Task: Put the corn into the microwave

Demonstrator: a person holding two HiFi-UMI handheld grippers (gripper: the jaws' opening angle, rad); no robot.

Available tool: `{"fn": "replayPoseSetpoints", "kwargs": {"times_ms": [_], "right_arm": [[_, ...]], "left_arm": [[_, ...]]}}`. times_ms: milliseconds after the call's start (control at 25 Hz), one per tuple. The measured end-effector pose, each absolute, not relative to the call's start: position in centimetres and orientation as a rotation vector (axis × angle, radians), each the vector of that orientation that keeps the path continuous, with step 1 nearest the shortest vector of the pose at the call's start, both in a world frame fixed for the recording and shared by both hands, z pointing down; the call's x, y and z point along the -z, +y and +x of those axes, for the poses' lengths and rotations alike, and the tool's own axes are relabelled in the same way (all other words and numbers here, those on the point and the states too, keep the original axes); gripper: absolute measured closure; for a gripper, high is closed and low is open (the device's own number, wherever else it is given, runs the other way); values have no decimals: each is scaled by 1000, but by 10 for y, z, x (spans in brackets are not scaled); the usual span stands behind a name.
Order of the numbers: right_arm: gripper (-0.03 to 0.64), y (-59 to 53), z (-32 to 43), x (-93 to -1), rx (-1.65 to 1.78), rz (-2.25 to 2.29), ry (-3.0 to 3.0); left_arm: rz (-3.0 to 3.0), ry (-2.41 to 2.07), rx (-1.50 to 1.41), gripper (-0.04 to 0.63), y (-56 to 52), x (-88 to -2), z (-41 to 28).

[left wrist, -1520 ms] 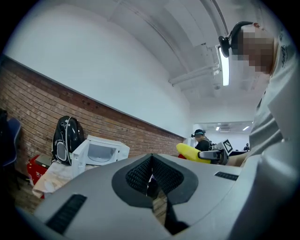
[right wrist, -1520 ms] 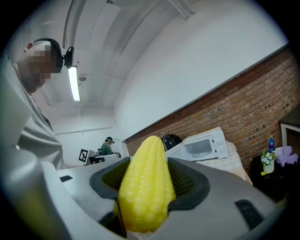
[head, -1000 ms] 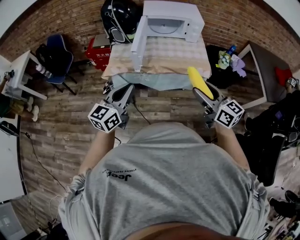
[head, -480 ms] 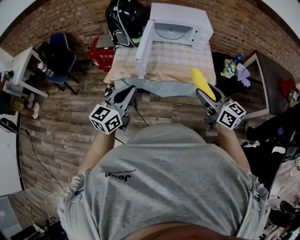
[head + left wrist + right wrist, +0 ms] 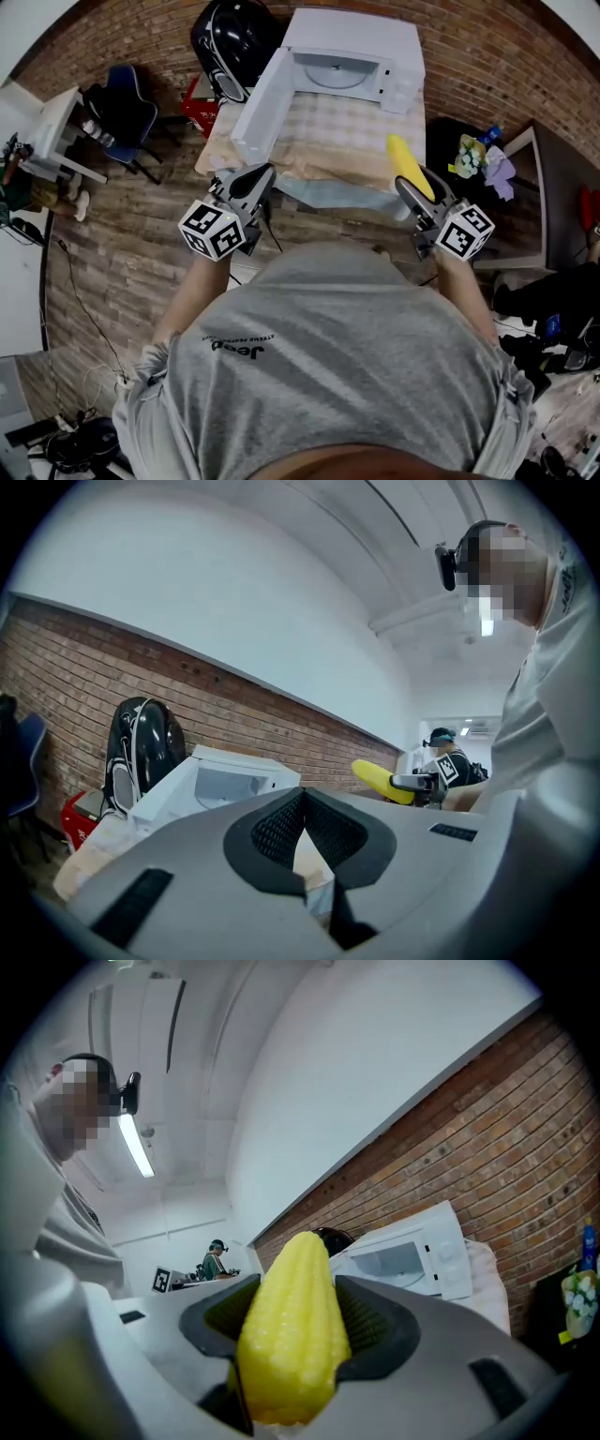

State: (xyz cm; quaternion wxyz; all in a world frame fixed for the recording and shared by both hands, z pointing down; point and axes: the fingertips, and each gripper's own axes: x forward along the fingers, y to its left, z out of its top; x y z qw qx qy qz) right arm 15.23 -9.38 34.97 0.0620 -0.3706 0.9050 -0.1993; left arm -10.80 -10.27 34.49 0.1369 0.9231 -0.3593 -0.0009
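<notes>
A white microwave (image 5: 349,58) stands at the far end of a table with a checked cloth (image 5: 330,139); its door (image 5: 255,111) is swung open to the left. A yellow corn cob (image 5: 403,165) sticks forward out of my right gripper (image 5: 419,192), which is shut on it over the table's near right edge. In the right gripper view the corn (image 5: 292,1335) fills the gap between the pads, with the microwave (image 5: 405,1258) beyond it. My left gripper (image 5: 247,184) is level at the table's near left corner, its pads (image 5: 281,829) meeting at the tip with nothing between them.
A black bag (image 5: 228,39) and a red box (image 5: 195,94) sit left of the microwave. A blue chair (image 5: 122,111) and a white side table (image 5: 58,131) stand further left. A dark table (image 5: 539,178) with a bottle and clutter is on the right.
Both grippers have moved forward to the table's near edge and the microwave looks closer. The corn stays in the right gripper.
</notes>
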Motion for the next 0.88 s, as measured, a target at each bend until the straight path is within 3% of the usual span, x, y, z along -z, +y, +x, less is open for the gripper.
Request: {"fn": "replayPoseSetpoints", "kwargs": {"times_ms": [480,680,880], "right_arm": [[357,-206,314,-358,578,-953,2812],[357,-235,309,-371,599,-968,2802],[357,-262,250,-382,587,-1038,2784]], "left_arm": [[2578,-1183,-75,577,-204,-330,79],[2590,-1192,-112,577,-233,-336,75],[2673,-1108,-132,577,-258,-354,27]]}}
